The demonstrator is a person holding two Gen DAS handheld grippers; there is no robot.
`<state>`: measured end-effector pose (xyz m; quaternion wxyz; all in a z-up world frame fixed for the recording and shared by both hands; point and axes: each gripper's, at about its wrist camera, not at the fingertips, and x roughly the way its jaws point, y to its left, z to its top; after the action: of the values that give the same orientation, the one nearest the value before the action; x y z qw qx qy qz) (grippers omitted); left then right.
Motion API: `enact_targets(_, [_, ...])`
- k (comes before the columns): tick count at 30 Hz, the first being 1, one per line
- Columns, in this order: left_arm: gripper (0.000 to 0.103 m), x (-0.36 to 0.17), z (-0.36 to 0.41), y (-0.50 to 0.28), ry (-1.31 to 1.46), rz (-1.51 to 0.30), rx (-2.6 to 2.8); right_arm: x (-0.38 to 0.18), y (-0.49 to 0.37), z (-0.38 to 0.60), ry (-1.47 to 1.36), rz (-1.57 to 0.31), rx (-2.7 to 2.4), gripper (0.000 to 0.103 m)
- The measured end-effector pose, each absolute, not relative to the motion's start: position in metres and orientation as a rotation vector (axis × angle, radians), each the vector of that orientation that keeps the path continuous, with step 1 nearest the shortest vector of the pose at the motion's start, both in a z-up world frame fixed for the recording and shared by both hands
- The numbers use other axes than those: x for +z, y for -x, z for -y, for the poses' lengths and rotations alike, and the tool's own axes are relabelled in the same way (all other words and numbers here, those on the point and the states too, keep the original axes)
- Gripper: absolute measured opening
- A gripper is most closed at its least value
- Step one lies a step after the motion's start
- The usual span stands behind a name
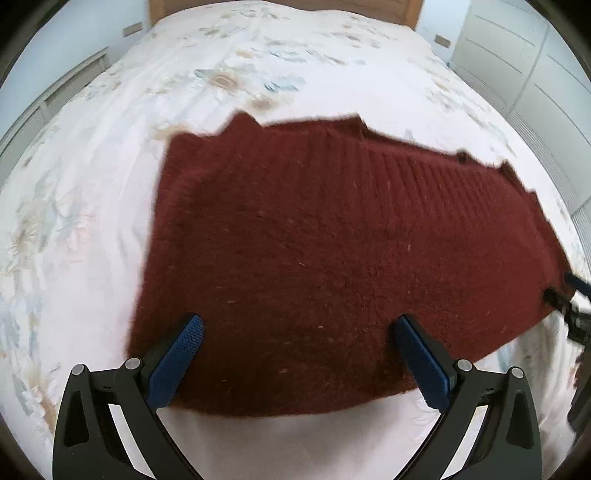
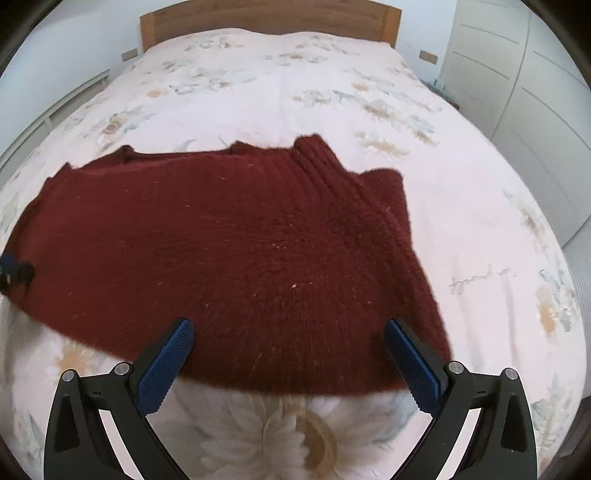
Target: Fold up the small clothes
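A dark red knitted garment [image 1: 314,240] lies spread flat on the bed, and it also shows in the right wrist view [image 2: 229,251]. It has a ribbed band toward the far side. My left gripper [image 1: 299,325] is open and empty, its blue pads just above the garment's near left edge. My right gripper [image 2: 288,328] is open and empty above the garment's near right edge. The right gripper's tip shows at the far right of the left wrist view [image 1: 569,299], and the left gripper's tip at the far left of the right wrist view [image 2: 14,271].
The bed has a white floral cover [image 2: 295,92] and a wooden headboard [image 2: 269,18] at the far end. White wardrobes [image 2: 517,74] stand on the right. A low white shelf [image 2: 66,103] runs along the left wall.
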<state>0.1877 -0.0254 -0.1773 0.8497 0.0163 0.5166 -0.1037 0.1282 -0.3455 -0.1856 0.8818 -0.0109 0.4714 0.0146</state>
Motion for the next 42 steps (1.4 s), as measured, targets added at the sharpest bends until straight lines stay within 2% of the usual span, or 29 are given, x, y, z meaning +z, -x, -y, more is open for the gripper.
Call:
enact_targets(6, [0.102,-0.133,-0.005,-0.193,-0.023,-1.031,-0.204,-0.160,-0.103,0.351,0.006,-0.940,0.019,0.103])
enact_targets(10, [0.102,-0.126,-0.034,-0.204,0.046,-1.049,-0.166,-0.152,-0.088,0.354,0.016,-0.912,-0.013,0.103])
enact_targets(15, [0.102,-0.144,-0.059,-0.213,0.092,-1.121,-0.117,-0.158,-0.074,0.367,-0.042,-0.926,-0.022,0.103])
enact_targets(23, [0.102,-0.201,-0.066,-0.226,0.147,-1.271,-0.160,-0.175,-0.055,0.385,-0.060,-0.988,-0.074,0.103])
enact_targets(31, [0.101,-0.214,-0.066,-0.222,0.209,-1.275,-0.189,-0.184,-0.057,0.390,-0.082,-1.019,-0.084,0.103])
enact_targets(32, [0.096,-0.215,-0.065,-0.221,0.205,-1.280,-0.202,-0.185,-0.057,0.390,-0.088,-1.021,-0.082,0.103])
enact_targets(34, [0.079,-0.212,-0.061,-0.215,0.196,-1.280,-0.234,-0.185,-0.058,0.390,-0.100,-1.023,-0.076,0.103])
enact_targets(36, [0.051,-0.207,-0.058,-0.212,0.201,-1.278,-0.271,-0.186,-0.058,0.390,-0.106,-1.025,-0.075,0.103])
enact_targets(37, [0.042,-0.204,-0.055,-0.210,0.196,-1.275,-0.290,-0.185,-0.058,0.390,-0.107,-1.025,-0.075,0.103])
enact_targets(38, [0.029,-0.203,-0.051,-0.209,0.197,-1.276,-0.316,-0.185,-0.058,0.390,-0.109,-1.023,-0.073,0.103])
enact_targets(42, [0.024,-0.193,-0.041,-0.204,0.136,-1.264,-0.313,-0.182,-0.056,0.393,-0.119,-1.020,-0.071,0.103])
